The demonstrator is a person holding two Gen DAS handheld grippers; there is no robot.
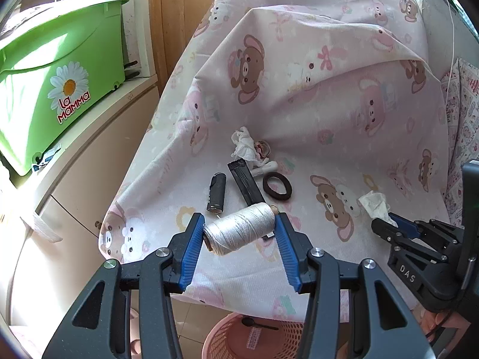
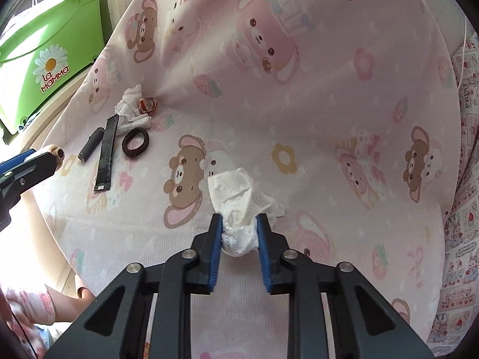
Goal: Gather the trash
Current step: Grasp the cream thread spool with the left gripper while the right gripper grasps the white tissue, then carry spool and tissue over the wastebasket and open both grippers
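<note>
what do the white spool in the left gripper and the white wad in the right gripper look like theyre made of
Spool of thread: wound white cotton-like or synthetic string, slightly glossy, fine parallel strands visible, on a brownish core, probably cardboard. Crumpled tissue: soft matte paper, creased with a faint embossed dotted line, squashed between the pads.

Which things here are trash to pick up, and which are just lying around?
Trash job: crumpled tissue in right gripper; second tissue wad; black wrapper; pink basket.

Probably just lying about: thread spool in left gripper; hair tie; green tub.
</note>
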